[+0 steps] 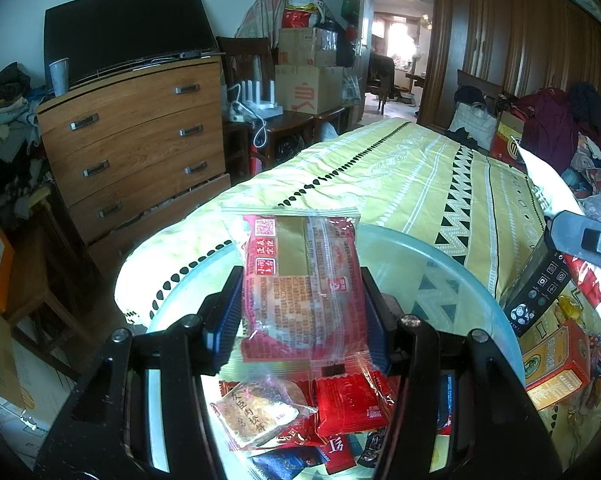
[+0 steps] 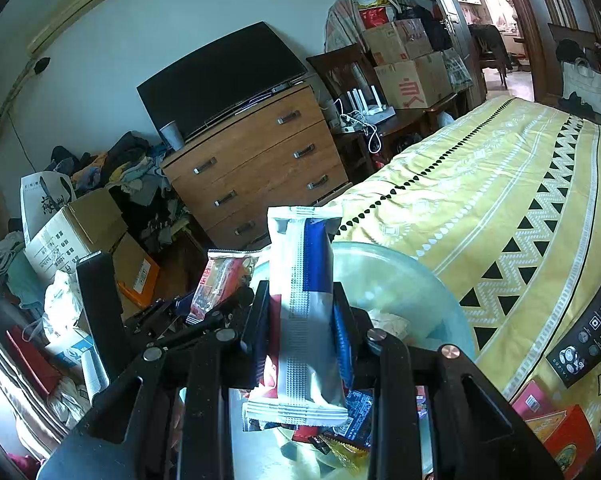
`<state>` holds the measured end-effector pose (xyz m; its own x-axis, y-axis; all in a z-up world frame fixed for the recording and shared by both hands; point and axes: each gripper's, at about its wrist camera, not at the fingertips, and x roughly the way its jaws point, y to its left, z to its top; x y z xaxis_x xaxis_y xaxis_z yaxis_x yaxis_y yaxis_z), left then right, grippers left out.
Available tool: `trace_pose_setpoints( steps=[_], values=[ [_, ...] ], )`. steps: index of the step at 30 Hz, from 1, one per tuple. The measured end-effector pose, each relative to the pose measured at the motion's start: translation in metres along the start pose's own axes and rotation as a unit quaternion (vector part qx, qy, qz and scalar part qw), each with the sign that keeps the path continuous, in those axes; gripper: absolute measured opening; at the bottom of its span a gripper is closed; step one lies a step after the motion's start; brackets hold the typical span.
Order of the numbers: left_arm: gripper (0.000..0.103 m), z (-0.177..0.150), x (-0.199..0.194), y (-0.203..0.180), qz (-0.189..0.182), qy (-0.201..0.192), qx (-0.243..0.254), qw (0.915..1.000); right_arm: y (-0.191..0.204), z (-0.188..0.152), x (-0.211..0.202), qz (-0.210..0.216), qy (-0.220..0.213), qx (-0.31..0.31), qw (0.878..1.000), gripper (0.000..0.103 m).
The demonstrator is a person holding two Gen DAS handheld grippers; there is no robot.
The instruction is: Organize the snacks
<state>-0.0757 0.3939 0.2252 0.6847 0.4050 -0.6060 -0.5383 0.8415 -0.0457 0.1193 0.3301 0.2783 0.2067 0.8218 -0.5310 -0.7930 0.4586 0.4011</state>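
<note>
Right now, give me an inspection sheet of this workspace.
Surface: bed with yellow patterned cover.
Job's things: red-and-gold snack packet in the left tongs; white-and-blue snack packet in the right tongs; both over a glass bowl holding more wrapped snacks.
Clutter: black box and orange box on the cover beside the bowl.
Grippers: both tongs shut on their packets.
Cables: white cords by the router on the side table.
Surroundings: wooden dresser with dark screen, cardboard boxes, piled clothes, open doorway.
</note>
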Motion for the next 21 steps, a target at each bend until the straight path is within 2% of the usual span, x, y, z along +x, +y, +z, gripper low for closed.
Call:
trace_pose_setpoints(
  steps=[21],
  values=[
    [0.054,-0.003,0.004,-0.006,-0.003,0.009,0.000,1.0000,-0.003,-0.009,0.009,-0.004,0.008,0.003,1.000,0.032]
  ],
)
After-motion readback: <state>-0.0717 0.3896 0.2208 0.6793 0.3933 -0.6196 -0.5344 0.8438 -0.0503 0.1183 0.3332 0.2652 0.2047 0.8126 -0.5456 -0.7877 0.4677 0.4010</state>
